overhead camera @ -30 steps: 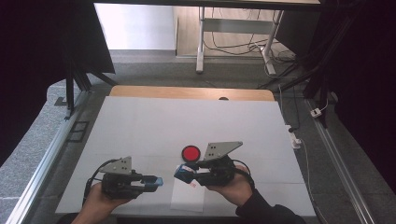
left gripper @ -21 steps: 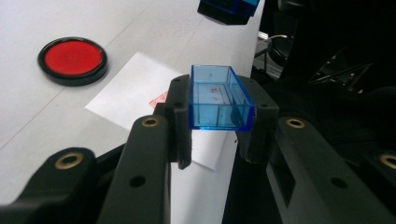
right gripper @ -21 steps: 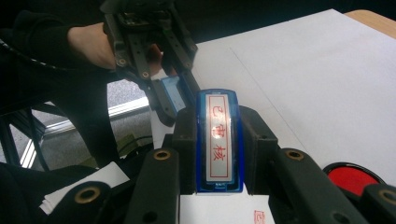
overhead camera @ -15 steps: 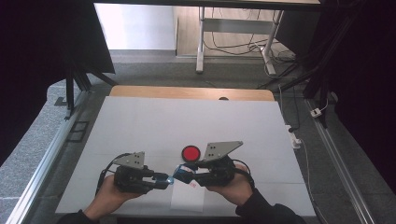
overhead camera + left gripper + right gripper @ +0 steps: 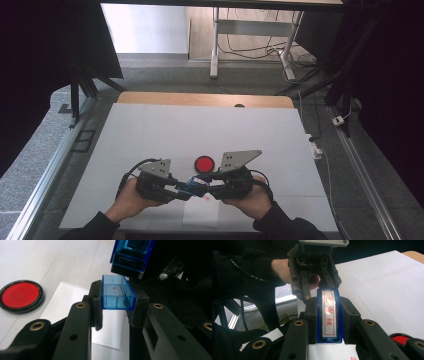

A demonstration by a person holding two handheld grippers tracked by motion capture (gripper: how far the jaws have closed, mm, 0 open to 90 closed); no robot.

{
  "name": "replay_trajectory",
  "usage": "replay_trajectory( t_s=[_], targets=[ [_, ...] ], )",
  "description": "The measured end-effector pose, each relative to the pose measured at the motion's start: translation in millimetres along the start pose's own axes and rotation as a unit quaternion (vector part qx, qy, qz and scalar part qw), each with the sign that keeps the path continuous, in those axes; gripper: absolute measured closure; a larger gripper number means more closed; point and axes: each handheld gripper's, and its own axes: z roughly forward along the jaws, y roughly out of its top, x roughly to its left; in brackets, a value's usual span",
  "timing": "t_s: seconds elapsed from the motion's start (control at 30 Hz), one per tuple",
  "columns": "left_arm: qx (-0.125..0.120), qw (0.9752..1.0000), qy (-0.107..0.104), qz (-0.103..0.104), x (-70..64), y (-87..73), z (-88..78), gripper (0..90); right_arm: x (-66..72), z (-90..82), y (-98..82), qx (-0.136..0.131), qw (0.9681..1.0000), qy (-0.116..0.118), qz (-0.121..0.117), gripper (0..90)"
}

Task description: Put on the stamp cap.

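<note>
My right gripper (image 5: 328, 315) is shut on a blue stamp (image 5: 329, 322) whose white face carries red characters in a red frame. My left gripper (image 5: 117, 293) is shut on a clear blue cap (image 5: 116, 291), its open side turned up. The two grippers point at each other, left gripper (image 5: 176, 190) and right gripper (image 5: 209, 188) nearly tip to tip, low over a white paper sheet (image 5: 200, 214). From the left gripper view the stamp (image 5: 131, 253) hangs just beyond the cap. A round red ink pad (image 5: 204, 163) lies just behind the grippers.
The white table top (image 5: 200, 130) stretches away behind the ink pad, with a wooden strip (image 5: 200, 99) at its far edge. Red stamp marks (image 5: 353, 357) show on the paper under the right gripper. Metal rails run along both sides of the table.
My left gripper has moved right with the blue cap until its tip meets the right gripper's stamp. The right gripper has stayed in place.
</note>
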Motion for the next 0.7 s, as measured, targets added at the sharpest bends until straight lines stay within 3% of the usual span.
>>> replay_trajectory(
  t_s=[0.37, 0.7],
  targets=[
    [-0.007, 0.9986, -0.049, 0.022, 6.1, 5.6, 4.5, 68.4, -1.2, -2.7, 1.1, 0.002, 0.9999, -0.002, -0.011, 71.7],
    [-0.007, 0.9969, -0.067, 0.039, 8.2, 7.4, 4.9, 68.4, -0.5, -1.6, 1.0, 0.006, 0.9998, 0.005, -0.018, 71.7]
  ],
)
